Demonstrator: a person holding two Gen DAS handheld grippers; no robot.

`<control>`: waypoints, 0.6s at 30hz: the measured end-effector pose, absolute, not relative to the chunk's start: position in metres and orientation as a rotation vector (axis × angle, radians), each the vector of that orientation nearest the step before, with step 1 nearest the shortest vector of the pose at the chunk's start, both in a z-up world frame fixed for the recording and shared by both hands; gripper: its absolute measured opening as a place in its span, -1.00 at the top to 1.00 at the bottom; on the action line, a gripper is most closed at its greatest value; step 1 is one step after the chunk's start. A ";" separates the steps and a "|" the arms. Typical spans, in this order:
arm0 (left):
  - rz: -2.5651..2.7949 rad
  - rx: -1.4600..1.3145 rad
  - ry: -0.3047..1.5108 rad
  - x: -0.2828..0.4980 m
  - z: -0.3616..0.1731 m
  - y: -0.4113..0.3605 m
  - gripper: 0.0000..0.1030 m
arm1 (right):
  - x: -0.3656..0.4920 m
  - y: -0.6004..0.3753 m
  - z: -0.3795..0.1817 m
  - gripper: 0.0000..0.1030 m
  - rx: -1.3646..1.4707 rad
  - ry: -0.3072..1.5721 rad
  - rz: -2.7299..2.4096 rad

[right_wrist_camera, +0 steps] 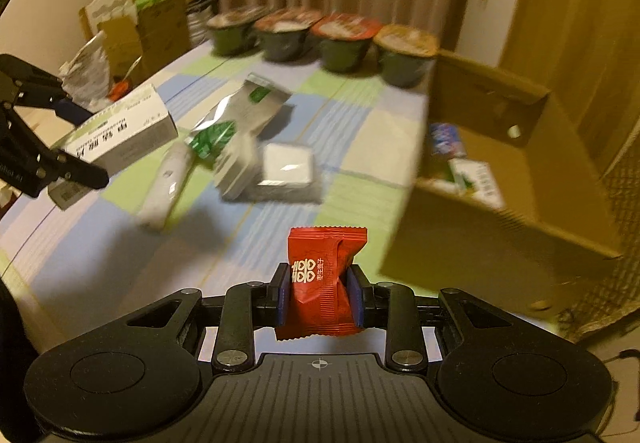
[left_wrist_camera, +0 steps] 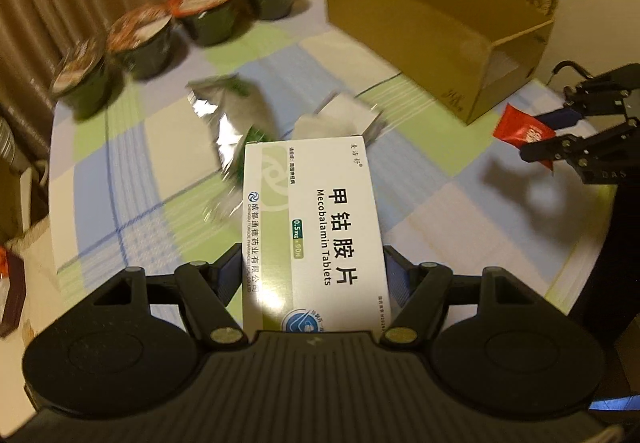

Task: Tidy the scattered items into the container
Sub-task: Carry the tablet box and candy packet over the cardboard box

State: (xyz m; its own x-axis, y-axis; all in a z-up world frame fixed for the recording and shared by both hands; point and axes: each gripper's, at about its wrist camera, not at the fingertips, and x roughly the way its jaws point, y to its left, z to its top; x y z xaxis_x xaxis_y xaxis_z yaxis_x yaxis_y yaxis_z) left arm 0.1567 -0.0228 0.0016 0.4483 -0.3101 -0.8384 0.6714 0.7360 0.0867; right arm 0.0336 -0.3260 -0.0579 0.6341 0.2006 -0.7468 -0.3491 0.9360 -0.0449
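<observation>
My left gripper (left_wrist_camera: pixel 312 269) is shut on a white and green medicine box (left_wrist_camera: pixel 312 219), held above the checked tablecloth. My right gripper (right_wrist_camera: pixel 320 293) is shut on a red candy packet (right_wrist_camera: pixel 324 275), also off the table. The left wrist view shows the right gripper (left_wrist_camera: pixel 548 135) at the right with the red packet (left_wrist_camera: pixel 520 129). In the right wrist view the left gripper (right_wrist_camera: pixel 90 145) is at the left with the medicine box (right_wrist_camera: pixel 124 131). An open cardboard box (left_wrist_camera: pixel 400 35) (right_wrist_camera: pixel 472 235) stands at the table's right. Silver pouches (right_wrist_camera: pixel 256 99) and a white packet (right_wrist_camera: pixel 288 163) lie mid-table.
Several lidded noodle cups (right_wrist_camera: pixel 344 39) line the far edge of the table by the curtain. The cardboard box holds a few packets (right_wrist_camera: pixel 476 175). A pale tube (right_wrist_camera: pixel 164 183) lies next to the pouches. Cartons and bags (right_wrist_camera: pixel 140 23) are stacked beyond the table's left end.
</observation>
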 end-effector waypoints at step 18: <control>-0.783 0.391 0.804 0.184 0.059 -0.202 -0.32 | 0.084 -0.445 0.008 0.38 -0.186 0.706 0.174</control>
